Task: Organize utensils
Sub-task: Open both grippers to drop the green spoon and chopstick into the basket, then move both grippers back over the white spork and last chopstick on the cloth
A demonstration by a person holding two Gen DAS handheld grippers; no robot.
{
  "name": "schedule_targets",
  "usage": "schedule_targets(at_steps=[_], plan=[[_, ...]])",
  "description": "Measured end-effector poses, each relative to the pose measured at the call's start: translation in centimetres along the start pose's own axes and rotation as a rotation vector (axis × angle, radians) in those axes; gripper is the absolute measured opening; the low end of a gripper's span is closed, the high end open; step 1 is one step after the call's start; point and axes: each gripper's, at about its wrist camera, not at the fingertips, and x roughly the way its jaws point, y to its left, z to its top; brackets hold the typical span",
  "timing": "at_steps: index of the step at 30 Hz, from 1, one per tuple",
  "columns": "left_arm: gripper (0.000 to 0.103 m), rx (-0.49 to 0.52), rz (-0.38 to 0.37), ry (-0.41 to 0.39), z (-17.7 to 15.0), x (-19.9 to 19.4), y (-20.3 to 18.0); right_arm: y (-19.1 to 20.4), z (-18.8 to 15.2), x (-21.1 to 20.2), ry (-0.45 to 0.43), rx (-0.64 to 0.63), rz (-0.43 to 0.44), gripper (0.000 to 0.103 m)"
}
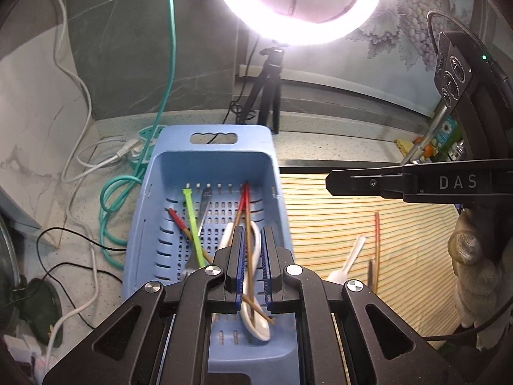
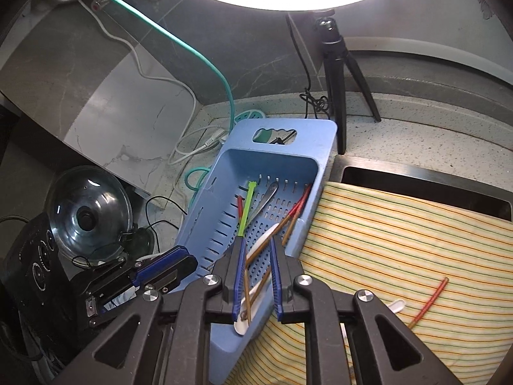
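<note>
- Working partway through the sorting, it seems - hovering above the blue basket (image 1: 211, 128), itself lying on the counter against the cloth's left edge and already holding red-tipped chopsticks (image 1: 244, 199), a green-handled utensil (image 1: 192, 221), a metal spoon (image 1: 205, 205) and a white spoon (image 1: 256, 324).
- Carrying the left gripper (image 1: 251, 229) pinched closed and empty.
- Carrying the right gripper (image 2: 256, 240) slightly parted, gripping nothing.
- Lying on the striped cloth (image 2: 400, 231), clear of the basket: one loose chopstick (image 2: 429, 298) and a small white scoop (image 2: 396, 306) near it.
- Probably calling next for swinging one gripper over the cloth, spreading wider and descending low - pinching the thin chopstick without snagging fabric.
</note>
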Motion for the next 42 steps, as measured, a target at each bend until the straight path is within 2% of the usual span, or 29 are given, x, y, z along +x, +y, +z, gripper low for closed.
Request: schedule_targets(at_steps=[5, 11, 17, 29, 34, 37, 42], plan=[[0.015, 0.031, -0.022, 0.003, -0.7, -0.4, -1.9, -1.9, -1.1, -2.4, -0.02, 0.012, 0.003, 0.024], [0.015, 0.08, -0.06, 0.033, -1.8, 0.1, -4.4, -5.0, -2.8, -5.0, -0.044, 0.014, -0.05, 0.025], [0.015, 0.149, -0.096, 0.092, -3.0, 1.7, -7.0, -8.1, -4.7, -5.7, 0.005, 0.052, -0.089, 0.026], [0.015, 0.223, -0.183, 0.202, -6.2, 4.1, -11.1, -12.4, -8.9, -2.7, 0.12, 0.171, -0.099, 0.026], [0.015, 0.217, -0.204, 0.23, -7.9, 4.1, -11.7, -13.5, -9.7, -1.4, 0.147, 0.236, -0.069, 0.026], [0.015, 0.216, -0.207, 0.25, -9.3, 3.9, -11.8, -13.5, -9.8, -1.3, 0.133, 0.24, -0.051, 0.026], [0.015, 0.194, -0.198, 0.272, -10.9, 3.7, -11.6, -13.8, -9.4, -0.2, 0.148, 0.245, -0.099, 0.026]])
